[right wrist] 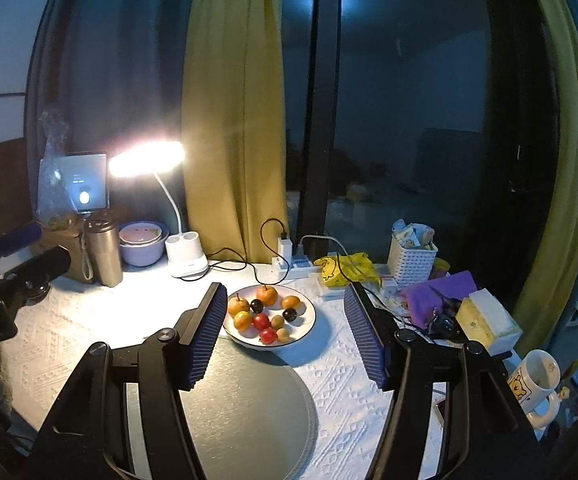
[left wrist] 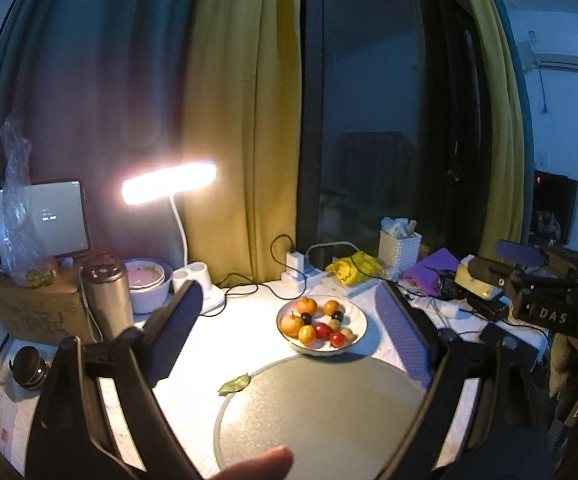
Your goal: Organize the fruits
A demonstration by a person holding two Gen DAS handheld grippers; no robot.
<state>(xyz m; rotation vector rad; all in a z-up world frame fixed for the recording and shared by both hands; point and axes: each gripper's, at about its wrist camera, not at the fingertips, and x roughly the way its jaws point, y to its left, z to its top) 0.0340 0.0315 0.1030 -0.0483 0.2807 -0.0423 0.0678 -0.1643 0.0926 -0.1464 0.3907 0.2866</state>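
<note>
Both grippers hang above the table w/ jaws spread wide, nothing held: left gripper (left wrist: 289,322), right gripper (right wrist: 285,330). The fruits (right wrist: 267,312) sit piled in a white plate (right wrist: 309,326) w/ a thin dark rim, mid-table, just behind a big round grey tray (right wrist: 249,420) that's bare; a lone green leaf (left wrist: 235,385) lies at the tray's edge. Risks, as I judge: fruits are small, round, glossy (orange ones w/ stems, red ones, dark near-black ones, tan ones), packed touching, so closing on one prob nudges its neighbours & sends them rolling off the shallow plate; squeezing hard could bruise the softer ones. The ribbed blue finger pads (right wrist: 209,336) should help grip, but they're wide vs. the fruit, so picking just one is fiddly. The tray looks smooth, matte, nearly flat, so a dropped fruit may roll off. The cloth (right wrist: 69,332) is white w/ embossed pattern, prob slows a runaway. The lit desk lamp (right wrist: 147,158) gives glare, rest is dim. Cables & clutter on the right side could snag the right gripper.
</note>
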